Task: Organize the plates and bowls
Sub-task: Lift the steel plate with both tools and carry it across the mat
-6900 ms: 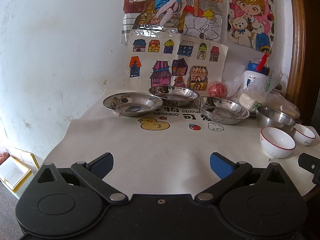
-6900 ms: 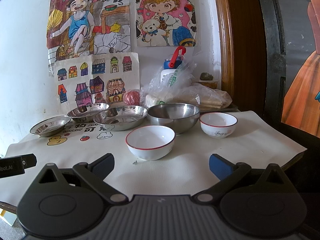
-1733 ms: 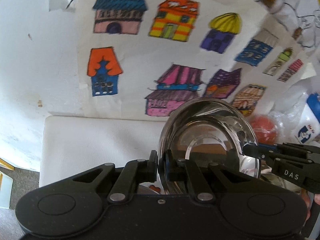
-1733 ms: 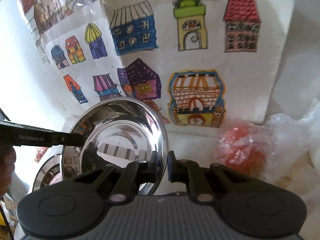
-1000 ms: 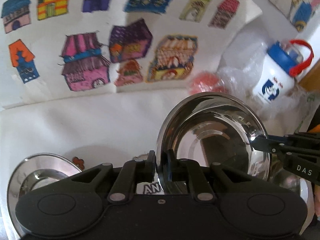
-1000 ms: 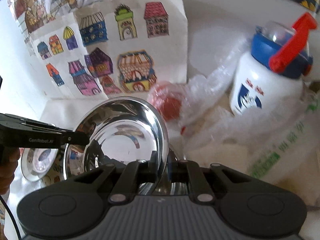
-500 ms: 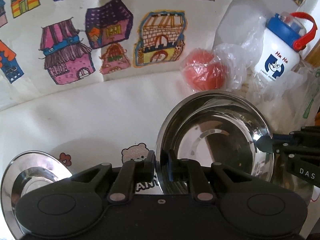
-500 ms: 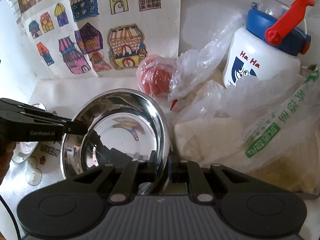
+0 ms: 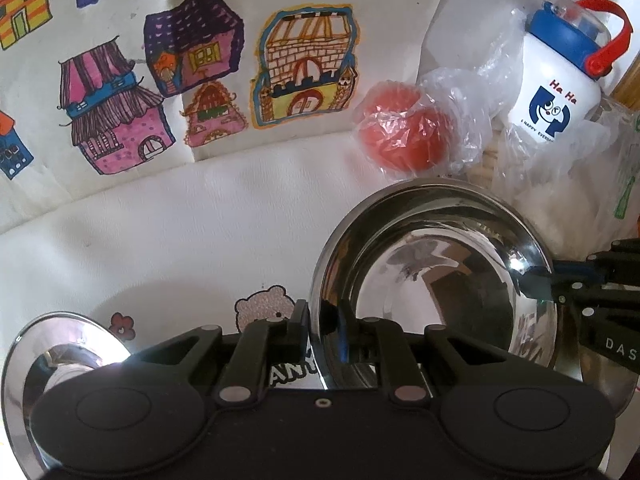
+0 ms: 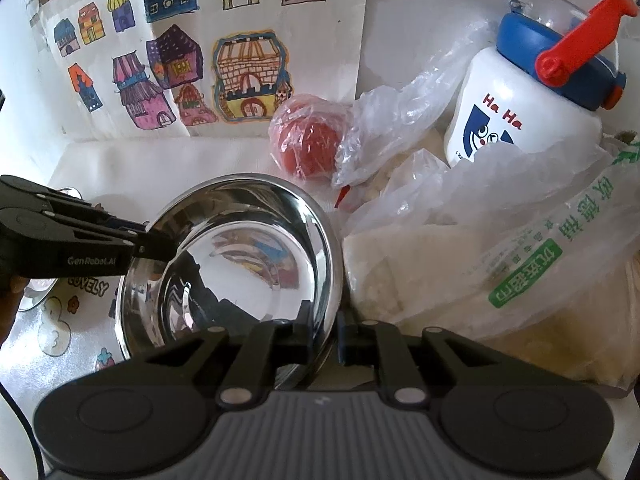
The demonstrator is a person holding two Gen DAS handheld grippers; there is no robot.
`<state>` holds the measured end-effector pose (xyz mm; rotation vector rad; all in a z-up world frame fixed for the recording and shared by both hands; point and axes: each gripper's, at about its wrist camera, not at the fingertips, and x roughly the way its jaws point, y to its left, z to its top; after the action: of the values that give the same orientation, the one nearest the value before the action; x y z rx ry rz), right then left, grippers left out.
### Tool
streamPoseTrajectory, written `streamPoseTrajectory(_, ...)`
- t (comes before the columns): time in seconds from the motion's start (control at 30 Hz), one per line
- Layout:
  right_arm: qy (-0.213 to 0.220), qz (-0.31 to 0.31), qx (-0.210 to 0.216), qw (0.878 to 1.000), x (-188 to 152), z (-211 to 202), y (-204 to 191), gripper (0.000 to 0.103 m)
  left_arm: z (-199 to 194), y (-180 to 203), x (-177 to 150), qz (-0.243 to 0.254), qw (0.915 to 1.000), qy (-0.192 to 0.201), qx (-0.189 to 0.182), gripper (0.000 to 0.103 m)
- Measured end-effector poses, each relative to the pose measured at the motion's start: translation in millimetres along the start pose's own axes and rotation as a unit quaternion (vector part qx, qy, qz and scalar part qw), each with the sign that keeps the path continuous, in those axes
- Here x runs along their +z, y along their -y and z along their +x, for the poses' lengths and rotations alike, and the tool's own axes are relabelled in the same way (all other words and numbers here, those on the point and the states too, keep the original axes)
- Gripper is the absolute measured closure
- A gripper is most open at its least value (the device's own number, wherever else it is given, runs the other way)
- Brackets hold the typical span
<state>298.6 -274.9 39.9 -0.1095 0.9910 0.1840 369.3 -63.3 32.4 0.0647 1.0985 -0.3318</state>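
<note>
Left gripper (image 9: 323, 334), black, two-fingered: jaws clamped on the near-left rim of a shiny round stainless-steel plate (image 9: 436, 280), one finger inside the rim, one outside

Right gripper (image 10: 323, 330), black, two-fingered: jaws clamped on the opposite rim of the same steel plate (image 10: 240, 264); in the left wrist view its tips reach in from the right edge onto the plate's far-right rim

Steel plate: held between both grippers, tilted, above the white printed table cover (image 9: 180, 232), towards its back right part; whether it touches anything beneath cannot be told

Second shiny steel plate (image 9: 60, 356): lying flat on the cover at the lower left of the left wrist view, well apart from the held plate

Cover print: pink bear (image 9: 260, 310) and small red flower (image 9: 122, 323), between the two plates

Red round item wrapped in clear plastic (image 9: 400, 140): at the back of the cover, just beyond the held plate

Clear plastic bags with green lettering (image 10: 520, 256): back right, beside the held plate

White bottle with blue lid and red handle (image 10: 528, 108): standing behind the bags

Paper sheet of coloured house drawings (image 9: 192, 72): on the wall behind the cover
</note>
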Motion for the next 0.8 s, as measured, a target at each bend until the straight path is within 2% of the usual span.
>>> streamPoseTrajectory(0.5,-0.003,-0.017,0.015,1.000,-1,3,-17,0.088,-7,-17,-5,-0.003,0.9999,-0.008,0.012,0.086)
streamPoseTrajectory(0.8,-0.001,-0.029,0.003,1.000,-1,4,-22,0.087,-8,-18,-7,-0.003,0.9998,-0.007,0.016,0.086)
